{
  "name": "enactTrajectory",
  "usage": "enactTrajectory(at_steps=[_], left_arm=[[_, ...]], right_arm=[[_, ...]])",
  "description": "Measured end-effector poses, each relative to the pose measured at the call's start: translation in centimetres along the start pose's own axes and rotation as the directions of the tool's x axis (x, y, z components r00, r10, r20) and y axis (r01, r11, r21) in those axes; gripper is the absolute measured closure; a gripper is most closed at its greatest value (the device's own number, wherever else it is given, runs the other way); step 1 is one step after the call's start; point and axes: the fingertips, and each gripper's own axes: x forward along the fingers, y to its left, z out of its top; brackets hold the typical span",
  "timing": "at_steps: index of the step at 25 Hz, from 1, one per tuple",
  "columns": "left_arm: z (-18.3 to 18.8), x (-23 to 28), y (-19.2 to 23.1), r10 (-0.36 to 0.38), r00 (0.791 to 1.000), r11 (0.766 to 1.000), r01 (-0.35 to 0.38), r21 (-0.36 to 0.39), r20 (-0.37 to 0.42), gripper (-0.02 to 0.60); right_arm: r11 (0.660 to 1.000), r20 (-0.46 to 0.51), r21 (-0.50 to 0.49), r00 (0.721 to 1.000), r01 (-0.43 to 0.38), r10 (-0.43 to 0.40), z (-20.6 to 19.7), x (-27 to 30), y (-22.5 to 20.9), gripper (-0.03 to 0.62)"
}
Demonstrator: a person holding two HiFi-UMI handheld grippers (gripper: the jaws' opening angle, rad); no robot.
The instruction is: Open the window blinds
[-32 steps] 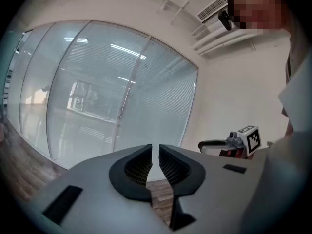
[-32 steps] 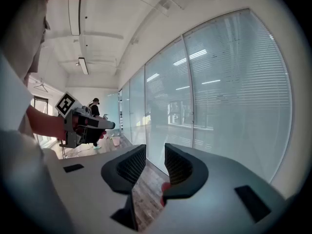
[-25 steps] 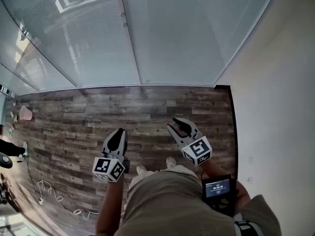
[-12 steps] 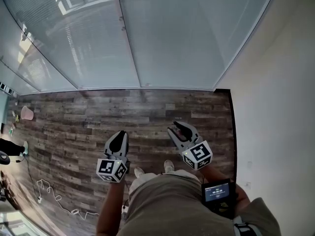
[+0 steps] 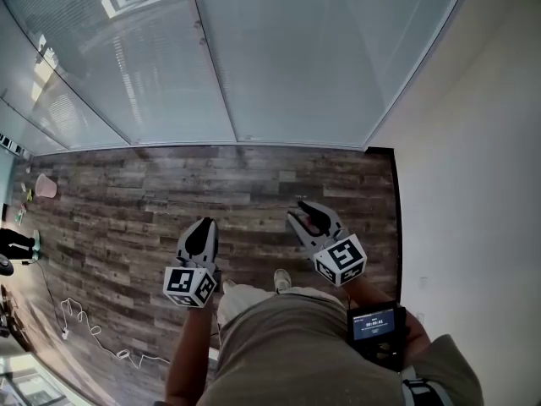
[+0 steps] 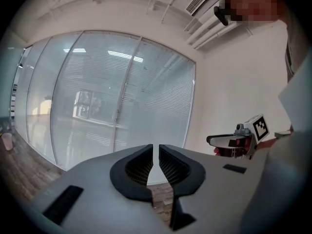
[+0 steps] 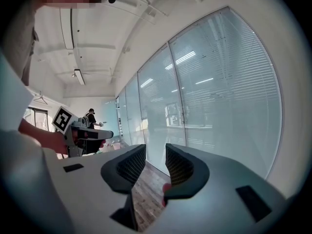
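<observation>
The window blinds (image 5: 296,57) hang with their slats closed behind tall glass panels that fill the top of the head view. They also fill the left gripper view as blinds (image 6: 97,106) and the right gripper view as blinds (image 7: 224,91). My left gripper (image 5: 204,224) is held over the wood floor, well short of the glass, and points toward it. Its jaws are shut with nothing in them, as the left gripper (image 6: 156,147) shows. My right gripper (image 5: 306,212) is beside it at the same distance. The right gripper (image 7: 155,150) is open with nothing between its jaws.
A white wall (image 5: 473,184) meets the glass on the right. A pink cup (image 5: 44,186) and a white cable (image 5: 84,328) lie on the wood floor (image 5: 169,193) at the left. A small screen device (image 5: 376,324) hangs at my hip. Another person (image 7: 90,117) stands far off.
I have taken a step over the floor and both grippers have moved along with me toward the glass. Neither gripper's jaws have changed.
</observation>
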Motion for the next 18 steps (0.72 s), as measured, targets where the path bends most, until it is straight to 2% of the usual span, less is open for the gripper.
enactTrajectory(at_steps=[8, 14, 18], left_arm=[[-1.0, 1.2, -1.5, 0.018, 1.000, 1.000, -0.018, -0.021, -0.010, 0.543], [-1.2, 2.8, -0.2, 0.022, 1.000, 1.000, -0.022, -0.021, -0.022, 0.543], [-1.9, 3.1, 1.7, 0.025, 0.999, 0.999, -0.026, -0.023, -0.039, 0.543]], right_arm=[[1.000, -0.017, 0.006, 1.000, -0.024, 0.024, -0.8, -1.1, -2.0, 0.477], [0.999, -0.028, -0.043, 1.000, -0.011, 0.010, -1.1, 0.5, -3.3, 0.477], [1.000, -0.022, -0.030, 1.000, 0.000, -0.001, -1.5, 2.4, -3.2, 0.477]])
